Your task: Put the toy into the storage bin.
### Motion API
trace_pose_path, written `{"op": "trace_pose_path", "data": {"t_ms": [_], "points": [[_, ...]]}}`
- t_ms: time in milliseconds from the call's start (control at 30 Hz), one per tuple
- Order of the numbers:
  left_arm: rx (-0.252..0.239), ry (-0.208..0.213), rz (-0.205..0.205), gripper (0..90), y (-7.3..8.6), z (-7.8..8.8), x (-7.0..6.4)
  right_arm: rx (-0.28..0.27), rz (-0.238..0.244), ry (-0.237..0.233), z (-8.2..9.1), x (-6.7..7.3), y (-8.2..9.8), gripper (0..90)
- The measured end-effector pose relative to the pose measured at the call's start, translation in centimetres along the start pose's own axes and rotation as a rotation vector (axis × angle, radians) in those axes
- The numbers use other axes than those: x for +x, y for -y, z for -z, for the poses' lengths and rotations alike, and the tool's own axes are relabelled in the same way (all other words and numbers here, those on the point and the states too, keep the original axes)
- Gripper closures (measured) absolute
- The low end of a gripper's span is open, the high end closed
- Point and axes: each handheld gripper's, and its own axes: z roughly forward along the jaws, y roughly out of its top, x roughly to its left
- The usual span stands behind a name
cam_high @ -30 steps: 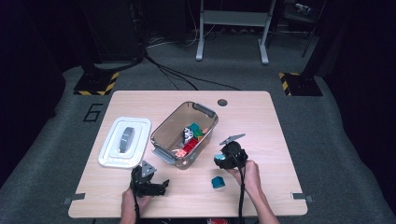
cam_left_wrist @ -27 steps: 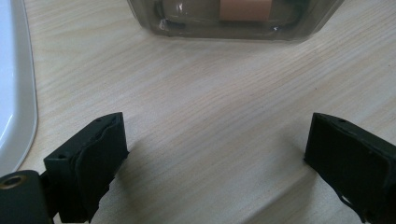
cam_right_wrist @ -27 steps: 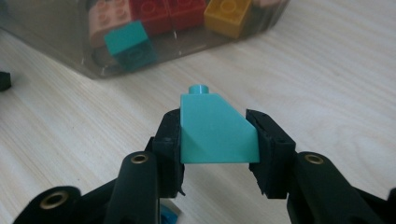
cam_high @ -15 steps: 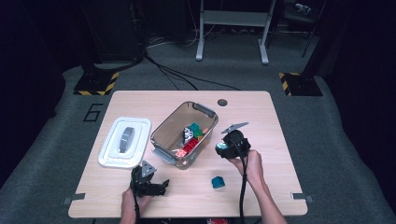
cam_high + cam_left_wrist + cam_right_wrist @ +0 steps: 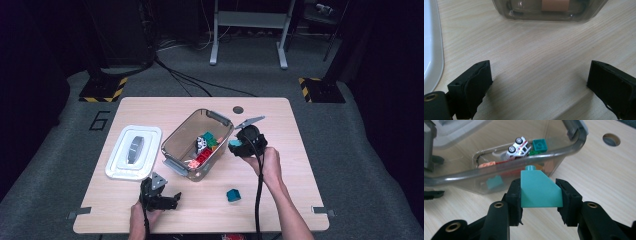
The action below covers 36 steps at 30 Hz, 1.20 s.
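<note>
Two jaws of the right gripper (image 5: pixel 538 195) clamp a teal brick (image 5: pixel 539 190), carrying it toward the bin (image 5: pixel 176 145) at nine o'clock; left gripper (image 5: pixel 539 82) rests wide open.

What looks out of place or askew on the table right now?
Two small things. A teal block lies alone on the table, outside the clear bin holding the other toys. Inside the bin, the white toy car lies tipped over, wheels showing. The bin's lid lies flat beside it.
</note>
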Motion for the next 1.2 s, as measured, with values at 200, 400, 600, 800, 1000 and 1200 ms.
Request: {"op": "trace_pose_path", "data": {"t_ms": [200,400,600,800,1000,1200], "points": [[0.000,0.000,0.001,5.4,0.0,0.0,0.0,-0.021,0.009,-0.004,0.2,-0.1,-1.9,58.6],[0.000,0.001,0.001,5.4,0.0,0.0,0.0,-0.019,0.030,-0.017,-0.4,0.3,-3.8,58.6],[0.004,0.001,-0.006,5.4,0.0,0.0,0.0,0.000,0.070,-0.029,-1.7,1.2,-5.6,58.5],[0.004,0.000,-0.007,5.4,0.0,0.0,0.0,0.061,0.089,-0.056,-3.9,2.3,-6.4,58.5],[-0.006,-0.004,0.004,5.4,0.0,0.0,-0.1,0.104,0.088,-0.069,-5.4,2.7,-6.1,58.3],[-0.006,-0.005,0.002,5.4,0.0,0.0,-0.1,0.147,0.092,-0.067,-6.0,3.0,-5.6,58.0]]}}
